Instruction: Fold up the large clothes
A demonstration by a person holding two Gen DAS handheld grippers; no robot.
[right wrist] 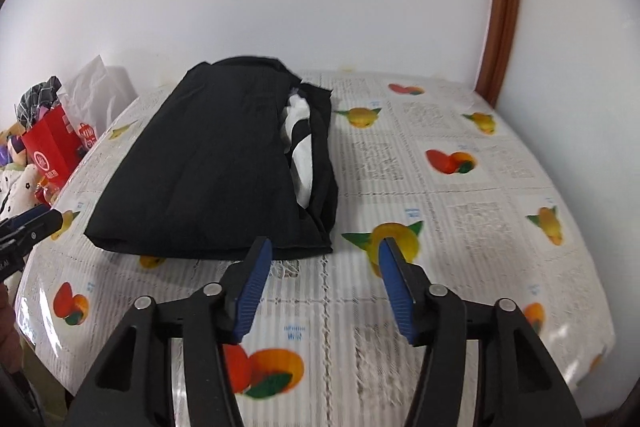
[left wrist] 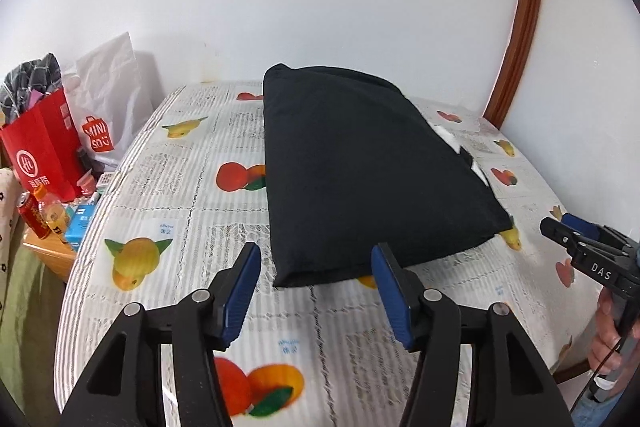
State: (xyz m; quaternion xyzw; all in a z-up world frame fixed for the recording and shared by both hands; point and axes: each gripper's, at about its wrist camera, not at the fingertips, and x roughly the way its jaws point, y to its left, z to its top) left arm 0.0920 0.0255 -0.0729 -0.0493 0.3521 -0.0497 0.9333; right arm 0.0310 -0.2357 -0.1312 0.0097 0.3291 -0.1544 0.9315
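A black garment (left wrist: 360, 167) lies folded into a thick rectangle on the table with the fruit-print cloth (left wrist: 168, 187). White patches show along its right edge (right wrist: 298, 143). My left gripper (left wrist: 316, 255) is open and empty, hovering just in front of the garment's near edge. My right gripper (right wrist: 324, 251) is open and empty, hovering off the garment's near right corner (right wrist: 320, 247). Each gripper shows at the edge of the other's view, the right one at the right (left wrist: 560, 227) and the left one at the left (right wrist: 40, 219).
At the table's left side stand a red paper bag (left wrist: 44, 151) stuffed with checked cloth, a white Miniso bag (left wrist: 108, 107), drink bottles and small boxes (left wrist: 60, 215). A white wall runs behind. A brown wooden frame (left wrist: 520, 27) stands at the right.
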